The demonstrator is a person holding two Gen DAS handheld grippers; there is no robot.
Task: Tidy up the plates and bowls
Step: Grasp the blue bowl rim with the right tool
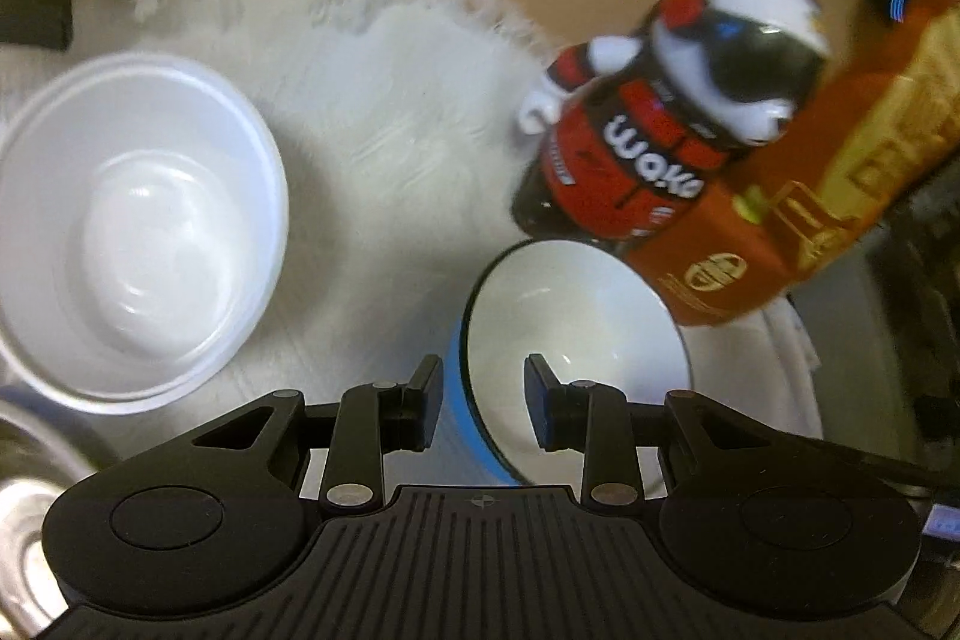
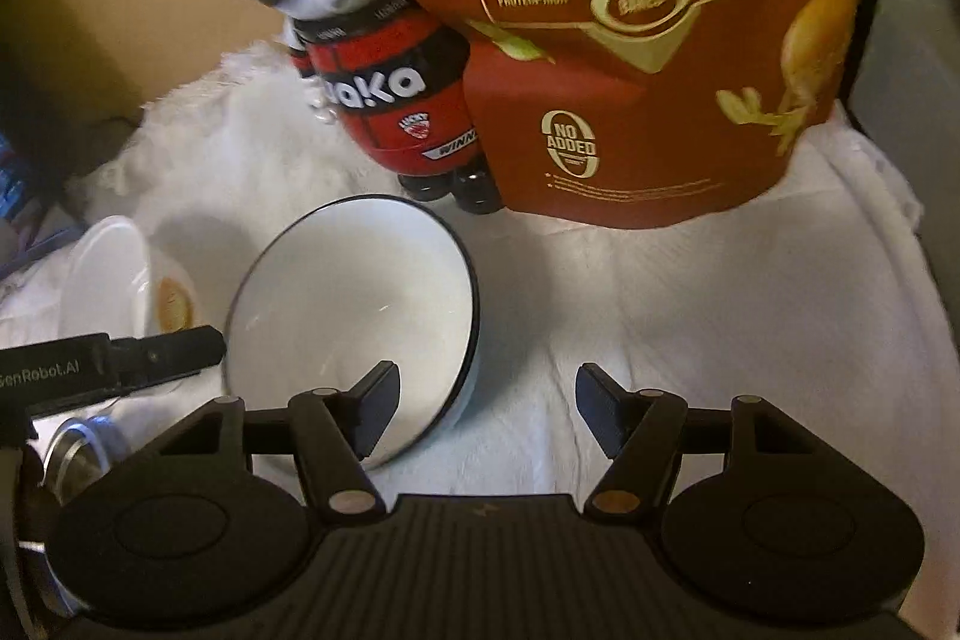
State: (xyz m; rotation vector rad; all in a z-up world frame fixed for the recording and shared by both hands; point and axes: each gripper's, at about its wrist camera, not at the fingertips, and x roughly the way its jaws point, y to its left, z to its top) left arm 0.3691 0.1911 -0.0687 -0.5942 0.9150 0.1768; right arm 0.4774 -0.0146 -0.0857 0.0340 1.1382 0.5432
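Left gripper (image 1: 480, 400) pinches black-rimmed, blue-sided white bowl (image 1: 570, 334) by its rim, tilted, likely heading for nested white plastic bowls (image 1: 138, 232) | right gripper (image 2: 486, 412) spread, empty, over white cloth (image 2: 720, 316)

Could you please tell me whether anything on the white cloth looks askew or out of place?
Yes. The black-rimmed white bowl with a blue outside is tipped steeply on its side, the left hand-held gripper gripping its rim. The panda-shaped bottle and red snack pouch aren't dishes. The stacked plain white bowls sit upright.
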